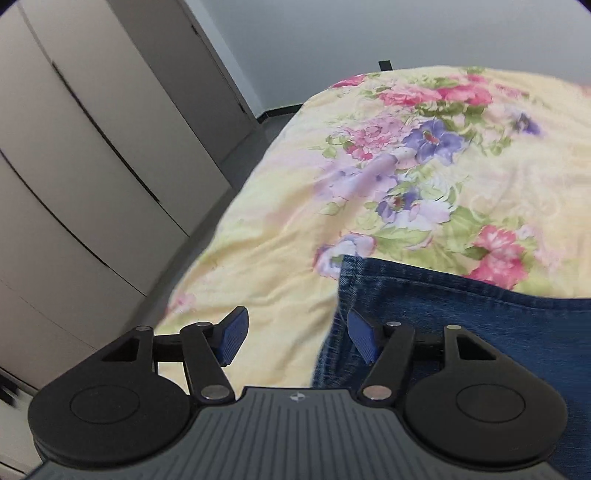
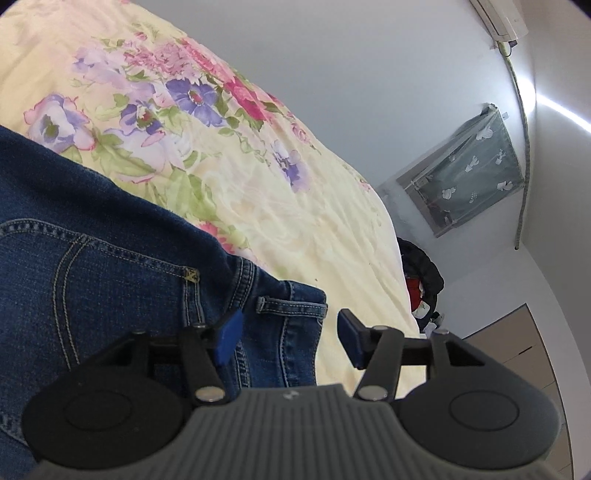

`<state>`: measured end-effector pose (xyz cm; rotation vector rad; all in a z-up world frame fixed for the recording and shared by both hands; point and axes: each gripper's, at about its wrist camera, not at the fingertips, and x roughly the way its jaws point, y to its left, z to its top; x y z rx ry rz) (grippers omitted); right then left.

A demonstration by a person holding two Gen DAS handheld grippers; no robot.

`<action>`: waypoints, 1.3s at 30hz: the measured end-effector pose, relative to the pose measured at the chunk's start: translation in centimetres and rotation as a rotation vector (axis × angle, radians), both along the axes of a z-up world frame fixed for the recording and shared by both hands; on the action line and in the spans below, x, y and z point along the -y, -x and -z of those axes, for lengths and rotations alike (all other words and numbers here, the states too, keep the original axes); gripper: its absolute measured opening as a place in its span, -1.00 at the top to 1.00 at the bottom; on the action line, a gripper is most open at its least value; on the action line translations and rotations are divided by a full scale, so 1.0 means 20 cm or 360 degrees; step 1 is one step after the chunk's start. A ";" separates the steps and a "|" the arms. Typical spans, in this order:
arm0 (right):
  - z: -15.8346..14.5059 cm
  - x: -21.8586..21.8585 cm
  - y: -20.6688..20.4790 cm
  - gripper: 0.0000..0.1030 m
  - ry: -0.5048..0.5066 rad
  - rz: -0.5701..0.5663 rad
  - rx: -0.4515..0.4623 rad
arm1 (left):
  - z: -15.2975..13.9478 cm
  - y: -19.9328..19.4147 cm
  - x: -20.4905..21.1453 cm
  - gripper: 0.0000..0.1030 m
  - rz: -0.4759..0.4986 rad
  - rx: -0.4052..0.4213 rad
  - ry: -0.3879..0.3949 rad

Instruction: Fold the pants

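Dark blue jeans [image 1: 461, 314] lie on a bed with a yellow floral cover [image 1: 280, 266]. In the left wrist view my left gripper [image 1: 295, 336] is open and empty over the jeans' left edge, with its right pad above the denim. In the right wrist view the jeans [image 2: 103, 266] show a back pocket, belt loop and waistband corner. My right gripper [image 2: 288, 339] is open and empty, straddling that waistband corner above the bed cover [image 2: 258, 192].
Grey wardrobe doors [image 1: 92, 177] stand left of the bed across a narrow floor strip. On the right side are a white wall, a curtained window [image 2: 469, 177], dark and red clothing [image 2: 421, 280] beside the bed, and an air conditioner [image 2: 502, 18].
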<state>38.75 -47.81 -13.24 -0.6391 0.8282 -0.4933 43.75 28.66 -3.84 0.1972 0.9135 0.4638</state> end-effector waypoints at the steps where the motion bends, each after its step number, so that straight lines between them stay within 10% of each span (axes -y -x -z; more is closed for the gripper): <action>1: -0.02 -0.02 0.03 -0.01 -0.0021 -0.0004 0.0031 | 0.00 0.04 -0.02 -0.42 -0.0016 0.0026 0.0100; 7: -0.05 -0.21 0.27 -0.01 -0.0144 -0.0106 0.0086 | 0.14 0.32 -0.25 -0.18 -0.0240 0.0273 0.0779; 18: 0.07 -0.36 0.38 -0.01 -0.0155 -0.0110 -0.0020 | 0.49 0.37 -0.43 0.01 -0.0438 0.0610 0.1335; 22: 0.09 -0.37 0.36 -0.01 -0.0114 -0.0104 -0.0037 | 0.44 0.36 -0.43 0.80 -0.0401 0.0616 0.1276; 27: 0.10 -0.40 0.35 -0.01 -0.0071 -0.0114 -0.0027 | 0.20 0.48 -0.38 0.84 -0.0250 0.0751 0.1069; 39: 0.06 -0.39 0.45 -0.02 -0.0086 -0.0146 -0.0025 | 0.41 0.65 -0.40 0.89 -0.0421 0.0611 0.0931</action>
